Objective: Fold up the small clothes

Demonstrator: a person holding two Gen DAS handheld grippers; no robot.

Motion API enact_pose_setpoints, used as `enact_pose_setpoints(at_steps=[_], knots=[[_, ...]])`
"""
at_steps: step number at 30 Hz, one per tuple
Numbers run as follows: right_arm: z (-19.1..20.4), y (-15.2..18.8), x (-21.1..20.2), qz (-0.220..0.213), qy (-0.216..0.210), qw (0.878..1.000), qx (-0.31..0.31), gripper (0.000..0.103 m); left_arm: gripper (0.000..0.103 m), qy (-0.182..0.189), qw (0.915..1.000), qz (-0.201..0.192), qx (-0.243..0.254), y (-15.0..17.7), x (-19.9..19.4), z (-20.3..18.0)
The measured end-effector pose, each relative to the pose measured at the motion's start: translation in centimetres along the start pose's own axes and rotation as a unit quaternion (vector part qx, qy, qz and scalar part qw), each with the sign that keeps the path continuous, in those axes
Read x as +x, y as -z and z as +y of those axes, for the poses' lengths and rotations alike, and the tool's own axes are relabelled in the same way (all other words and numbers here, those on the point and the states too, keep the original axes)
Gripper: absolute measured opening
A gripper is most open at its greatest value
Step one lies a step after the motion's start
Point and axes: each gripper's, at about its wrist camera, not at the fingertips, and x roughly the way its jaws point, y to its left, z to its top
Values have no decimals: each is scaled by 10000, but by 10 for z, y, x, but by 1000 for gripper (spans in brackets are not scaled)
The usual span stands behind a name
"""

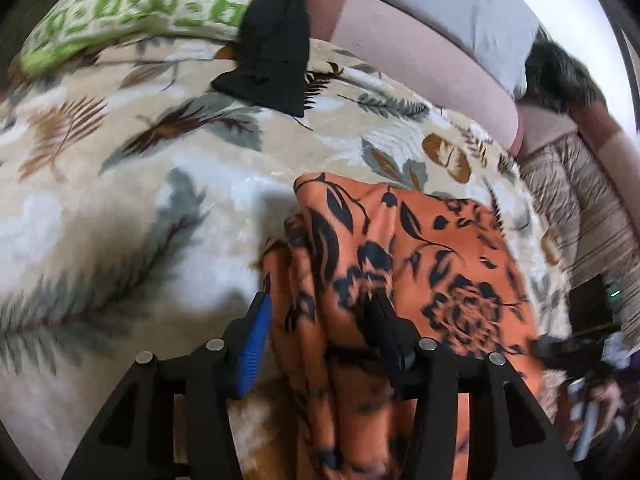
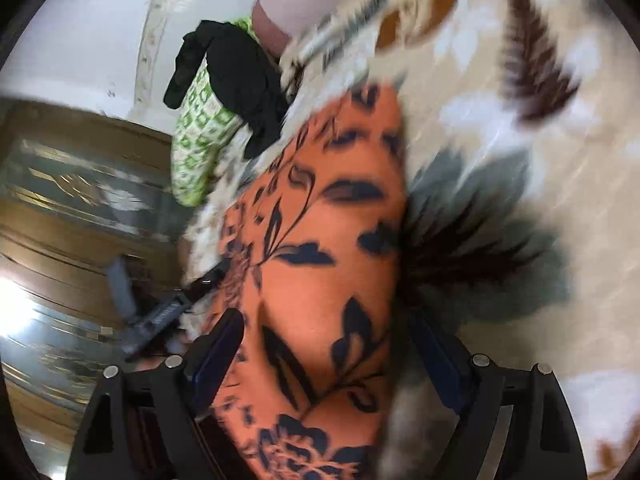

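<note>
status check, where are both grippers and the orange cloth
Left hand-held gripper open, orange cloth bunched between its fingers. Right hand-held gripper open astride it. Black garment lies beyond, apart.

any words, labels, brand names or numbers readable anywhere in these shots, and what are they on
None: no readable text in either view.
The orange floral cloth carries only a dark flower print.
The blanket shows only leaves and feathers.
The green and white pillow bears only a square pattern.
The black garment is plain.
The dark device at the edge of the left wrist view shows a small green light, too blurred to tell whether it is a sign.
</note>
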Motion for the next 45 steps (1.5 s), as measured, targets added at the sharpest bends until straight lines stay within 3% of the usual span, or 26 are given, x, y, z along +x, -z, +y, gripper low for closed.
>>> enact_pose_setpoints(at_steps=[1,3,8,9,10,11,12,13,14,16,18,19,21,22,23,27,30,31,32,35,37,39,42,45], knots=[[0,2,3,61,-24,10000,22,87,55,54,9999,-45,-80,6,-12,0],[1,8,-1,24,-177,9998,98,87,70,244,9993,-187,-232,24,-37,-1],[-5,42,-28,-183,-469,9979,406,87,70,322,9993,6,-172,76,-55,-13],[-8,52,-27,-104,-569,9971,489,87,28,194,9998,84,-69,84,-48,-16],[-9,59,-25,-28,-598,9968,522,87,15,55,9996,274,-50,89,-38,-16],[-8,68,-19,112,-597,9970,485,86,15,55,9995,289,-120,92,-34,-15],[-6,73,-16,180,-538,9975,428,81,15,107,9993,251,-263,94,-35,-12],[-5,78,-13,276,-478,9976,421,50,15,146,9990,230,-342,93,-40,-12],[-5,81,-15,239,-454,9976,460,30,15,209,9992,181,-298,92,-48,-15],[-4,85,-21,168,-262,9987,409,30,16,158,9994,235,-201,97,-48,-18],[-24,88,-9,413,-179,9966,683,31,21,0,9988,451,-183,103,-33,-14],[-31,88,-9,416,-382,9948,850,32,23,10,9990,390,-219,101,-36,-14],[-24,85,-20,330,-507,9951,781,47,36,-64,9997,111,-187,94,-54,-22],[-16,83,-29,210,-576,9963,603,69,37,-160,9999,-62,-8,90,-63,-29],[-11,81,-38,92,-635,9968,475,74,37,-242,9993,-207,171,86,-69,-35],[-14,50,-50,-225,-637,9961,568,74,43,-241,9969,-432,608,62,-68,-58],[-23,27,-23,-126,-649,9952,724,73,43,-613,9952,-235,729,53,-30,-63],[-27,25,-15,-70,-678,9945,792,60,40,-846,9939,-98,701,54,-16,-58],[-31,25,-8,-22,-652,9939,887,38,33,-981,9931,4,642,55,-3,-52],[-17,34,-18,-249,-368,9981,421,30,33,-1008,9923,-86,709,61,-4,-51],[-29,35,-12,-168,-131,9984,516,31,33,-1109,9898,-91,887,63,-1,-56],[-31,30,-12,-118,-366,9967,719,37,33,-1066,9913,-80,770,61,-4,-53],[-3,21,-25,-368,-371,9985,177,65,33,-889,9942,-69,605,59,-2,-47],[-25,-8,-26,-664,-559,9925,861,70,33,-916,9936,-96,649,62,-3,-52]])
